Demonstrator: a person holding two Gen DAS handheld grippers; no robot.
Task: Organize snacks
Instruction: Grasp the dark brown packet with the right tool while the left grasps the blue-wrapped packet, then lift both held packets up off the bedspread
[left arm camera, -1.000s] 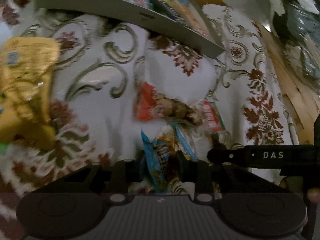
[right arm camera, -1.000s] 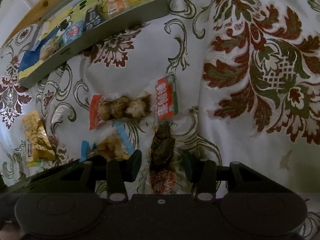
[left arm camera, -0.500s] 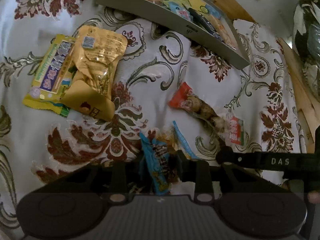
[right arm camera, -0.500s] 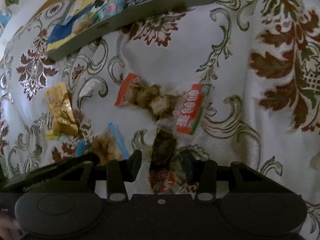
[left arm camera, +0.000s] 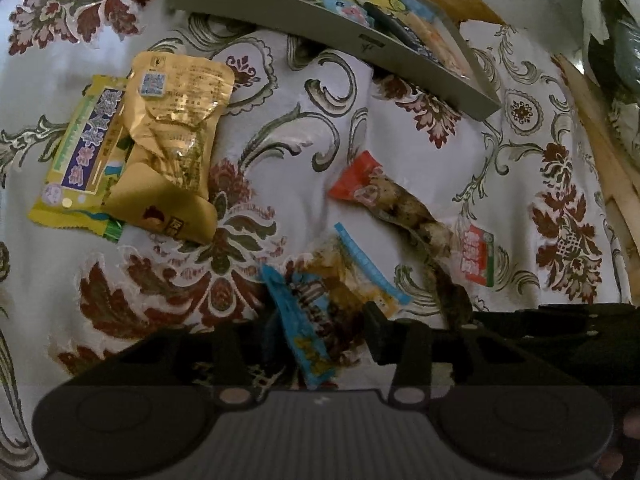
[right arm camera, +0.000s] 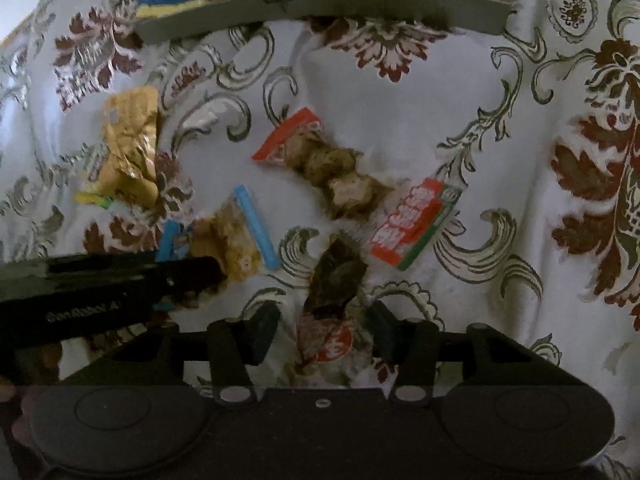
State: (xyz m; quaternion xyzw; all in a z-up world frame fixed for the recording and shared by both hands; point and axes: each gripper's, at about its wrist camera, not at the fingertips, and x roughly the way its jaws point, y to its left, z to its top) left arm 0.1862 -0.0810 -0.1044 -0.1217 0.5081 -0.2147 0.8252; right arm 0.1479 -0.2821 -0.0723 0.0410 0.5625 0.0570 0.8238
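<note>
Showing yellow packet (left arm camera: 76, 152) | left view only | right: blurred

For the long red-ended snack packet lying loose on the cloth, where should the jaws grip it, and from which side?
Likely the flat red end of the red-ended snack packet, approached from above with jaws across its width. That sealed end looks thin and clear of neighbours; the middle bulges with lumps.

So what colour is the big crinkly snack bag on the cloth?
Golden yellow; the crinkly snack bag shows best in the left wrist view.
</note>
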